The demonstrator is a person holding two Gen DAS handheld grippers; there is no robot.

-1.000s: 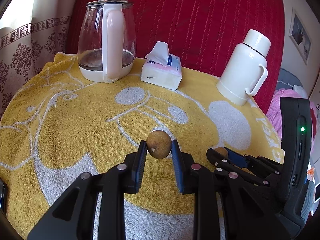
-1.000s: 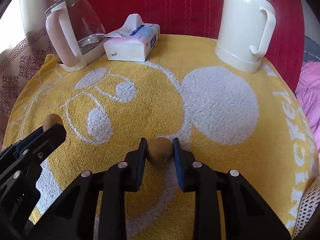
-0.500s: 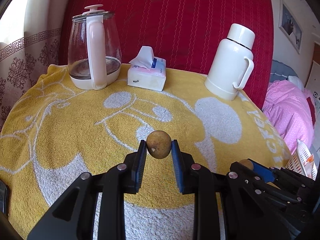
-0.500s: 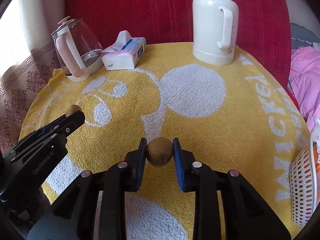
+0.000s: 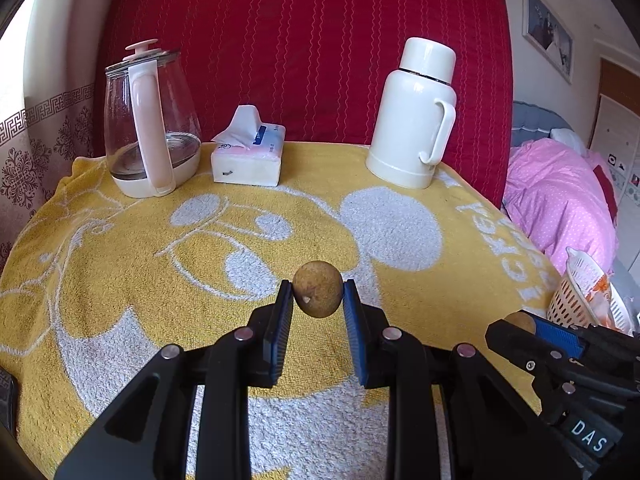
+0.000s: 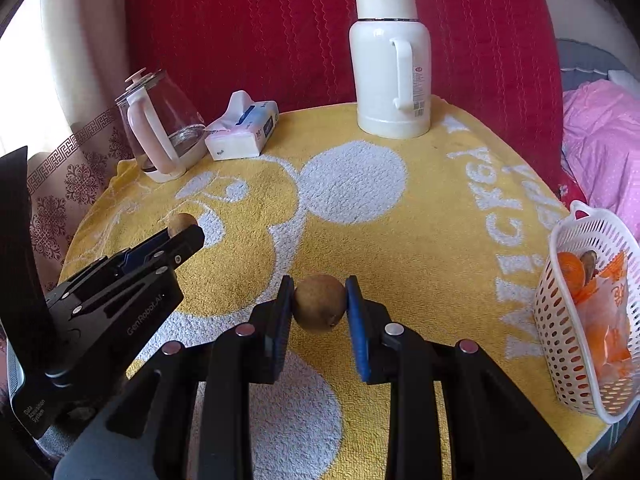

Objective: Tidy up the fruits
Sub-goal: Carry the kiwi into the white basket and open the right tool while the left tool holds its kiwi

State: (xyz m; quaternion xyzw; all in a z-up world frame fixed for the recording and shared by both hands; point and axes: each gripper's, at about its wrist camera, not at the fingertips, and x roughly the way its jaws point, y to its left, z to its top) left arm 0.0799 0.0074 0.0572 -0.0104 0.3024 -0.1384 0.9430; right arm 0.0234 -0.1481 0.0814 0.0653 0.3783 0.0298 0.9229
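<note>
Over the yellow towel [image 6: 440, 240], running the carry step, judging by the loads: hauling two fruits toward the white plastic basket [image 6: 560, 320] at the table's right edge.

Clamping the left gripper [image 5: 317, 300] on a small brown fruit [image 5: 318, 286], pinching it at the very tips of the blue pads, stem scar facing the camera. Hanging it clear of the cloth, roughly over the middle of the towel, well apart from the basket.

Clamping the right gripper [image 6: 319, 306] on a second brown fruit [image 6: 319, 314], same tip pinch, sitting square between the pads. Riding nearer the basket than the left one, but not over the rim yet.

Already holding an orange [image 6: 570, 270] and an orange-printed bag in the basket, so leaving room mostly at the near end.

Next move, as a judgement: swinging the right gripper rightward until over the basket mouth, lowering inside the rim, then spreading the jaws. Following with the left only after clearing the right out of the way, avoiding a gripper clash over a narrow opening.

Watching for: shallow tip grip on round fruit, risking a roll-out if tilting hard; basket sitting close to the table edge, risking a nudge off.

Keeping well away from the white thermos [image 6: 390, 60], tissue pack [image 6: 242, 136] and glass kettle [image 6: 160, 128] at the back.
</note>
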